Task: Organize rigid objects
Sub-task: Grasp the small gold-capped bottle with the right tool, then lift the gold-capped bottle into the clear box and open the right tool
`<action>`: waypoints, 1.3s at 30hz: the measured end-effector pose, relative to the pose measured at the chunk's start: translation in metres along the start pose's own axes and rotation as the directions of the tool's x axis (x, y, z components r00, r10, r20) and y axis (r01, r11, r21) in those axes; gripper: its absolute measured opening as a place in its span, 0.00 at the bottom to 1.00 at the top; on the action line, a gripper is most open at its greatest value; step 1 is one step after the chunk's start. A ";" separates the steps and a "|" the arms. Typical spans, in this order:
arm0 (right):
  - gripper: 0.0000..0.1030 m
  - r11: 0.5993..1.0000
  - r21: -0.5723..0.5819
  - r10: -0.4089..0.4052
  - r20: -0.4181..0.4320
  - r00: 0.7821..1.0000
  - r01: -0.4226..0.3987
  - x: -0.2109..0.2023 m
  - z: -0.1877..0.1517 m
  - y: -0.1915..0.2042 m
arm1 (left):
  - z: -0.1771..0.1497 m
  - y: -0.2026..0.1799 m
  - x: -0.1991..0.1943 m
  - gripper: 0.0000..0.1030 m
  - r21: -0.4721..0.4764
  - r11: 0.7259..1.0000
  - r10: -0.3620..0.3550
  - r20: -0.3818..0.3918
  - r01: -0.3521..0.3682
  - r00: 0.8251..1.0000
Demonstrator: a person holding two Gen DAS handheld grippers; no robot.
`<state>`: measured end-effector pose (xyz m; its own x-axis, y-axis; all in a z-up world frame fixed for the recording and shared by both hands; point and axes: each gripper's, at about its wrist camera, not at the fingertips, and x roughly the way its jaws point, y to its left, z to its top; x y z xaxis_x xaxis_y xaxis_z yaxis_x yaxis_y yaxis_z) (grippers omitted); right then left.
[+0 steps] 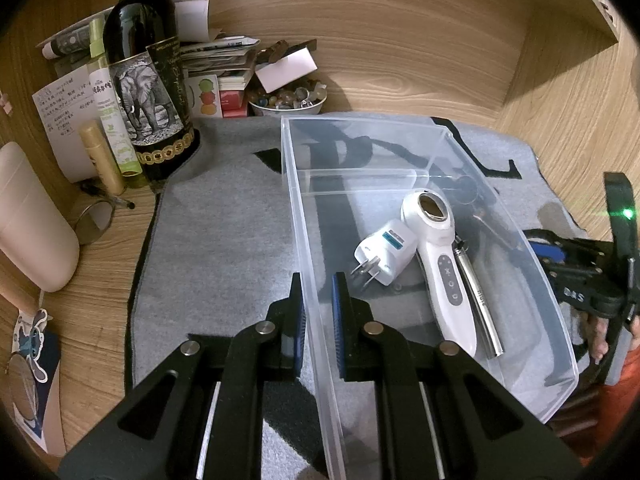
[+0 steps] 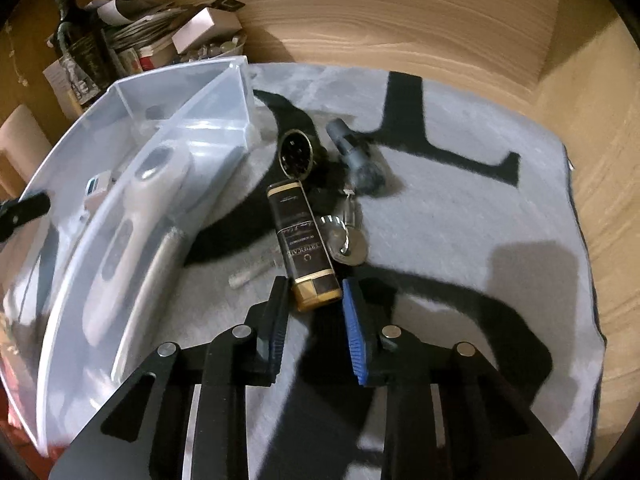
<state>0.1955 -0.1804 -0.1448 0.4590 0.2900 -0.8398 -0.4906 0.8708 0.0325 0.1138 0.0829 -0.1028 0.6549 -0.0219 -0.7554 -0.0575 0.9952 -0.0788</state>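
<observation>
Jaws of your right gripper [image 2: 314, 292] stand partly apart astride the gold-capped near end of the dark cosmetic tube [image 2: 302, 240], whether the pads press it you cannot tell. The tube lies on the grey mat [image 2: 460, 216] just beside the clear plastic bin [image 2: 224, 92], its long axis running straight away from the pitched-down gripper. Your left gripper [image 1: 318, 280] is clamped on the bin's near wall.
</observation>
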 end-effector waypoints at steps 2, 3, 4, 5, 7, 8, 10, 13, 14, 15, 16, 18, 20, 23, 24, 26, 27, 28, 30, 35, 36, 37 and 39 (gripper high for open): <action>0.24 1.000 -0.010 -0.003 -0.014 1.000 0.003 -0.005 -0.007 -0.002 | 0.000 0.000 0.000 0.11 0.000 1.000 0.000 0.000 0.000 1.000; 0.24 1.000 -0.019 -0.005 -0.021 1.000 0.004 -0.007 -0.010 -0.003 | 0.000 0.000 0.000 0.11 0.000 1.000 0.000 0.000 0.000 1.000; 0.24 1.000 -0.030 0.002 -0.032 0.999 -0.003 -0.010 -0.013 -0.002 | 0.000 0.000 0.000 0.11 -0.001 1.000 0.000 0.000 0.000 1.000; 0.24 0.999 -0.038 0.003 -0.041 0.999 -0.004 -0.012 -0.016 -0.001 | 0.000 0.000 0.000 0.11 0.000 1.000 0.000 0.000 0.000 1.000; 0.25 0.999 -0.042 0.010 -0.047 0.999 -0.012 -0.014 -0.016 -0.001 | 0.000 0.000 0.000 0.11 -0.001 1.000 0.001 0.000 -0.001 1.000; 0.27 0.999 -0.042 0.005 -0.038 0.999 -0.006 -0.015 -0.015 0.000 | 0.000 0.000 0.000 0.11 -0.001 1.000 0.001 0.000 -0.001 1.000; 0.33 0.999 -0.041 -0.006 -0.025 1.000 0.005 -0.014 -0.011 0.001 | 0.000 0.000 0.000 0.11 -0.001 1.000 0.000 0.001 0.000 1.000; 0.35 0.999 -0.048 -0.007 -0.020 1.000 0.006 -0.007 -0.002 0.004 | 0.000 0.000 0.000 0.11 -0.002 1.000 0.000 0.001 0.000 1.000; 0.35 0.999 -0.045 -0.010 -0.017 1.000 0.009 -0.004 0.000 0.005 | 0.000 0.000 0.000 0.11 -0.002 1.000 0.000 0.001 0.000 1.000; 0.35 0.999 -0.041 -0.016 -0.016 1.000 0.015 0.000 0.003 0.006 | 0.000 0.000 0.000 0.11 -0.001 1.000 0.000 0.001 0.000 1.000; 0.34 0.999 -0.038 -0.019 -0.024 1.000 0.018 0.004 0.004 0.006 | 0.000 0.000 0.000 0.11 -0.002 1.000 -0.001 0.001 0.001 1.000; 0.22 0.999 -0.029 -0.018 -0.023 1.000 0.017 0.006 0.006 0.008 | 0.000 0.000 0.000 0.11 -0.001 1.000 -0.001 0.001 0.001 1.000; 0.21 0.999 -0.020 -0.026 0.001 1.000 0.026 0.002 0.009 0.009 | 0.000 -0.001 0.000 0.11 -0.002 1.000 -0.001 0.001 0.001 1.000; 0.21 1.000 -0.007 -0.022 0.050 0.999 0.023 -0.012 0.016 0.012 | 0.000 -0.001 0.000 0.11 -0.002 1.000 -0.001 0.001 0.001 1.000; 0.21 1.000 -0.003 -0.018 0.068 0.998 0.018 -0.017 0.018 0.012 | 0.000 -0.001 0.000 0.11 -0.003 1.000 -0.001 0.001 0.001 1.000; 0.21 1.000 -0.001 -0.012 0.106 0.994 0.012 -0.029 0.025 0.015 | 0.000 -0.001 0.000 0.11 -0.002 1.000 0.000 0.002 0.000 1.000; 0.21 1.000 -0.001 -0.007 0.130 0.991 0.007 -0.036 0.029 0.017 | 0.000 -0.001 0.000 0.11 -0.003 1.000 -0.001 0.003 0.001 1.000; 0.21 1.000 -0.002 0.001 0.147 0.989 0.000 -0.041 0.033 0.018 | 0.000 -0.001 0.000 0.11 -0.004 1.000 -0.002 0.004 0.002 1.000; 0.21 1.000 -0.008 0.015 0.186 0.982 -0.014 -0.053 0.039 0.024 | 0.000 -0.001 0.000 0.11 -0.006 1.000 -0.003 0.006 0.003 1.000; 0.21 0.998 -0.048 0.055 0.267 0.962 -0.044 -0.078 0.055 0.046 | -0.001 -0.001 0.000 0.11 -0.004 1.000 -0.007 0.010 0.007 1.000; 0.21 0.997 -0.058 0.065 0.275 0.959 -0.050 -0.081 0.057 0.051 | -0.001 0.000 0.000 0.11 -0.003 1.000 -0.008 0.011 0.008 1.000; 0.21 0.996 -0.069 0.076 0.282 0.956 -0.059 -0.083 0.059 0.056 | -0.001 -0.001 0.000 0.11 -0.002 1.000 -0.008 0.012 0.008 1.000; 0.21 0.993 -0.089 0.098 0.285 0.954 -0.075 -0.084 0.062 0.064 | -0.002 0.000 0.000 0.11 -0.002 1.000 -0.010 0.013 0.010 1.000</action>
<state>0.1714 -0.1242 -0.0380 0.6006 0.4750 -0.6432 -0.5880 0.8075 0.0474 0.1128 0.0825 -0.1040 0.6654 -0.0309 -0.7458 -0.0522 0.9948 -0.0878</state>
